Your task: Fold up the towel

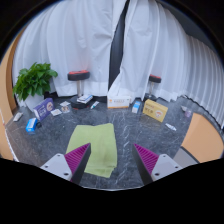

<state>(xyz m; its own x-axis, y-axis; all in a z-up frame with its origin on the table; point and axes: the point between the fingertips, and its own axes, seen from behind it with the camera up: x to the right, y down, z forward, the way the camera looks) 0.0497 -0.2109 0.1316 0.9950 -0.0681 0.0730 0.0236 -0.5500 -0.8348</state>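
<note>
A light green towel (96, 148) lies flat on the dark marbled table (135, 128), just ahead of my fingers and reaching back between them on the left side. My gripper (112, 160) is open above the table's near part. The left finger (78, 158) with its magenta pad is over the towel's left near edge. The right finger (148, 158) is over bare table to the right of the towel. Nothing is held.
Along the table's far edge stand a potted plant (35, 80), a purple box (44, 106), small blue items (33, 124), a black-and-red stand (78, 76), a white box (119, 102) and a yellow box (154, 110). White curtains (90, 40) hang behind.
</note>
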